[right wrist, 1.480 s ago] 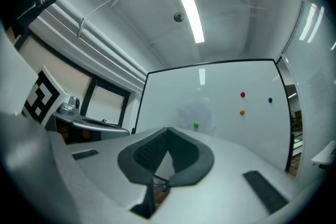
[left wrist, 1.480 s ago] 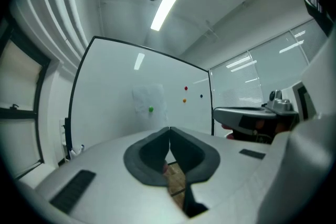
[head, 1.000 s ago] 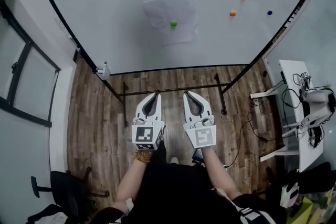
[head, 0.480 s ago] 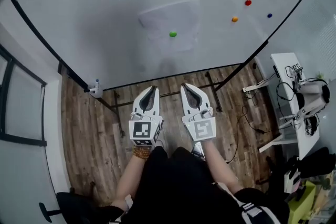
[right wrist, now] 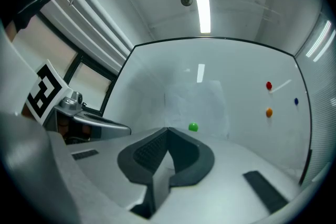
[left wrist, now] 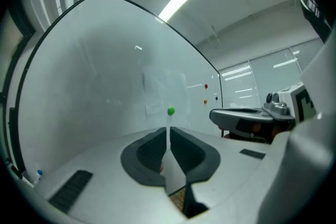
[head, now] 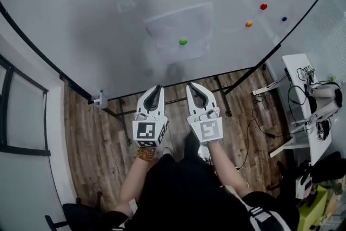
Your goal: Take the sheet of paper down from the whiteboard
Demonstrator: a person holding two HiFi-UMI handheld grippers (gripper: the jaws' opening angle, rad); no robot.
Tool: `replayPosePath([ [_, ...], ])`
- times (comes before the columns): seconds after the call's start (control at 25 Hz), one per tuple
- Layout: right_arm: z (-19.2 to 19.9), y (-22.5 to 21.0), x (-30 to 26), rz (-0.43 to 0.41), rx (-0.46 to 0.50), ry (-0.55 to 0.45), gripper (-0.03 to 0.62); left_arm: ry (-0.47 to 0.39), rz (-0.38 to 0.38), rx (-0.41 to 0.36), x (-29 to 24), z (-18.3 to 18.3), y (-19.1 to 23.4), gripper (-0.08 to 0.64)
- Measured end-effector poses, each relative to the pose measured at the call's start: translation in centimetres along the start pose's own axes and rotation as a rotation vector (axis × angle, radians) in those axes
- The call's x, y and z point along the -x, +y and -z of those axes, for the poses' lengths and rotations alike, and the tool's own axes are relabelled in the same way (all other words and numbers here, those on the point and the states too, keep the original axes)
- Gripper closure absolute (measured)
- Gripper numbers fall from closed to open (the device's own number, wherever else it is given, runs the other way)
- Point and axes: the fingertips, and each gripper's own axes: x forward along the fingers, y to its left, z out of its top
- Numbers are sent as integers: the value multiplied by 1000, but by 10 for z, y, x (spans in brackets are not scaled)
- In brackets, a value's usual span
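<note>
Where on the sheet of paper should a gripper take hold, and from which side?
Probably a lower corner of the sheet of paper, approached from the side, along the whiteboard. It lies flat, pinned by the green magnet, so only its edges offer a grip.

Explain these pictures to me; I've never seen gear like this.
No robot here: a person holds a two-jaw tool in each hand, the left gripper and the right gripper. One picture comes from a camera on the person's head, looking down; the other two from cameras riding on the grippers. Ahead stands a whiteboard with a sheet of paper pinned by a green magnet; a red magnet, an orange magnet and a blue magnet sit to its right. Both pairs of jaws are shut and hold nothing.
</note>
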Motion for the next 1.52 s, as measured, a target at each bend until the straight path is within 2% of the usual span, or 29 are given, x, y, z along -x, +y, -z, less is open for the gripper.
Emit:
replayPosePath([
  [0.28,16,-20,-23,-21,14,11,595,-11,-31,16,-30,6,8,530],
  [0.6,8,-50,-56,-19,53,-22,589,-14,-50,38,-57,5,22,493],
  [0.8,4,-63,-78,-21,78,-9,543,-9,-58,51,-66,7,27,479],
  [1.08,12,-70,-105,-22,138,3,517,11,-57,57,-72,15,37,469],
  [1.52,30,-76,-126,1,166,61,463,23,-48,70,-81,23,37,469],
])
